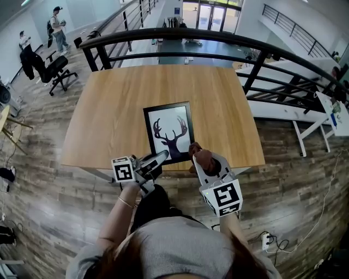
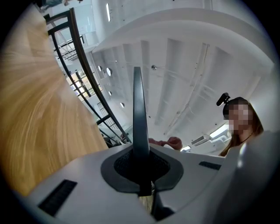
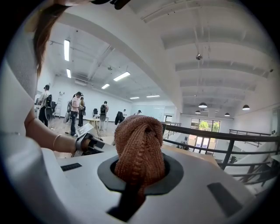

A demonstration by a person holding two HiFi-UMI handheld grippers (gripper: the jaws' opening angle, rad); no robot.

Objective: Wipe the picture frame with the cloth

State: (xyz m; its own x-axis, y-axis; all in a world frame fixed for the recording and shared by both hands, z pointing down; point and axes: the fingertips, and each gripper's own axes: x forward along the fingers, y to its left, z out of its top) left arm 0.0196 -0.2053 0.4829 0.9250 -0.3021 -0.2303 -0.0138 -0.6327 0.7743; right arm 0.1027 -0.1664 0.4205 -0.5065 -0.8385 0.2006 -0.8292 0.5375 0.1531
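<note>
A: What stands round the wooden table (image 1: 109,120)?
B: A black railing (image 1: 218,39) curves from nine through twelve to three o'clock, and the floor (image 1: 49,196) is wood plank.
A: Any furniture?
B: An office chair (image 1: 54,70) at ten o'clock and a white desk (image 1: 283,113) at three. Glass doors (image 1: 210,16) are at twelve. Strip lights (image 3: 66,50) hang on the white ceiling (image 3: 210,35).

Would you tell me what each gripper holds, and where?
Right gripper: rust-brown knitted cloth, by its bunched end. Left gripper: black picture frame, near-left corner.

Flat on the wooden table (image 1: 109,109), near its front edge and slightly askew: a black picture frame (image 1: 170,132) around a dark deer-head silhouette on white. Bunched and clamped in the right gripper (image 1: 205,162), by the frame's near right corner: a rust-brown knitted cloth (image 3: 139,148).
</note>
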